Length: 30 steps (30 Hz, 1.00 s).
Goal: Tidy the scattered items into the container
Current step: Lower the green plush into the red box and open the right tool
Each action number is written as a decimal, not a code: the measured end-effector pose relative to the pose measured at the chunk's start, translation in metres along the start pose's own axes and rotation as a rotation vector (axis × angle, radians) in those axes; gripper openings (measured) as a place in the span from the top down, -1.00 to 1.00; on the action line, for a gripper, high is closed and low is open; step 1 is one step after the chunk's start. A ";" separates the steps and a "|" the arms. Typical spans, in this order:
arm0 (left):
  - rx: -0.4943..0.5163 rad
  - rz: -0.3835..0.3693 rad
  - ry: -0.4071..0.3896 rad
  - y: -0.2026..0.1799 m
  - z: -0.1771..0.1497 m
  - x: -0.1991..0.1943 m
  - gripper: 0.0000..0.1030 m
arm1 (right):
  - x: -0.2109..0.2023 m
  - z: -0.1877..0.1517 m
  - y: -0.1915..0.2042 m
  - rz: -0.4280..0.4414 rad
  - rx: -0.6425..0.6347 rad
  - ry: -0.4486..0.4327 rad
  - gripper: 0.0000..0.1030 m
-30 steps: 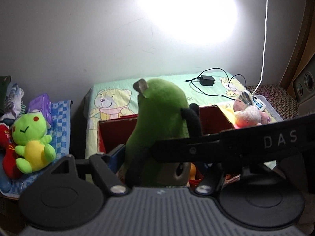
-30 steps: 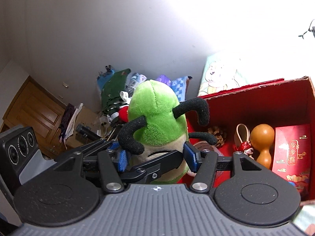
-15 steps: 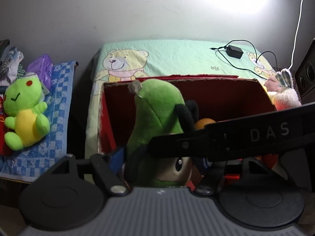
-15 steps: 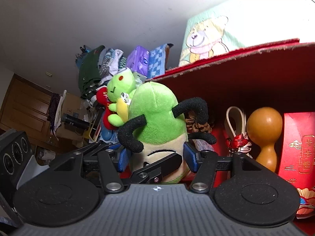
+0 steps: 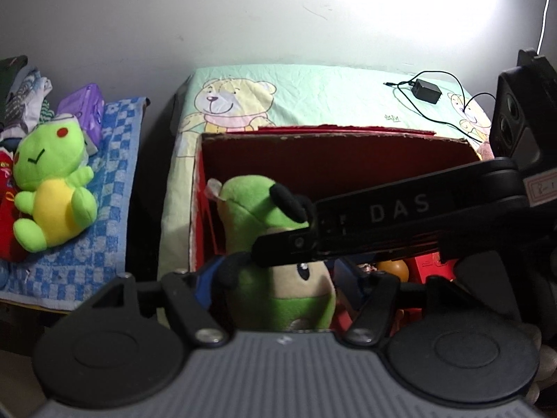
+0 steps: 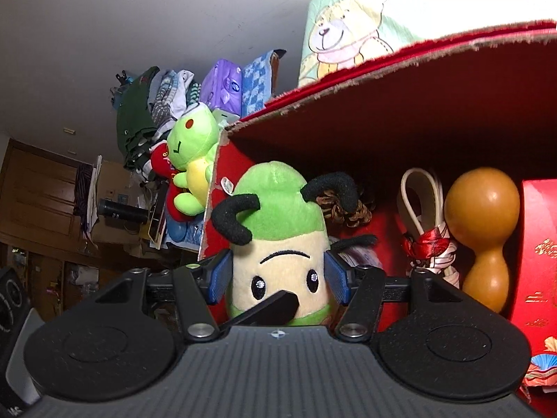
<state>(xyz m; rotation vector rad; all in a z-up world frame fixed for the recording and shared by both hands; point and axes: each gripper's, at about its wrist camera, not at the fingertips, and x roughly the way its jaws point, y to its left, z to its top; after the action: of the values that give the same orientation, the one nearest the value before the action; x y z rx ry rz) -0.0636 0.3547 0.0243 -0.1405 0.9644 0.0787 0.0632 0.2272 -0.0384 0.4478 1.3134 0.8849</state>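
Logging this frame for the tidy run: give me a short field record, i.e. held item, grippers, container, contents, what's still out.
held item: green plush with black antennae, lowered inside the box near its left wall
right gripper: shut on the plush, blue pads at both sides
left gripper: shut on the plush
container: red box, open top
contents: gourd, pine cone, red packet
still out: green and yellow plush on the blue checked towel

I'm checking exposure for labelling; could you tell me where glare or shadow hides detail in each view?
Left wrist: glare whitens the wall at upper right, and the red box interior is shadowed. Right wrist: the bear sheet washes out at upper right; the wooden cabinets are dim.
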 end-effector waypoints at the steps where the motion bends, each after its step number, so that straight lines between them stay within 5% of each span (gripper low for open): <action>1: -0.002 0.002 -0.003 0.000 0.000 -0.001 -0.19 | 0.000 0.000 -0.001 0.005 0.009 -0.001 -0.16; 6: -0.004 0.012 -0.019 0.000 0.000 -0.006 -0.20 | 0.007 -0.003 -0.009 0.053 0.107 0.028 -0.17; 12: 0.018 0.080 -0.006 -0.003 -0.001 0.003 -0.23 | -0.001 -0.006 0.008 0.022 -0.025 -0.009 -0.25; 18: -0.007 0.078 0.000 0.004 -0.001 0.003 -0.19 | -0.020 -0.004 0.005 0.055 -0.028 -0.068 -0.27; 30: 0.009 0.117 0.011 -0.001 -0.006 0.001 -0.19 | -0.024 -0.020 0.004 -0.027 -0.004 -0.096 0.01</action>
<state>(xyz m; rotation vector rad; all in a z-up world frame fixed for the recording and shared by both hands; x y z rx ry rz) -0.0675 0.3527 0.0199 -0.0764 0.9832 0.1816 0.0426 0.2079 -0.0249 0.4637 1.2271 0.8337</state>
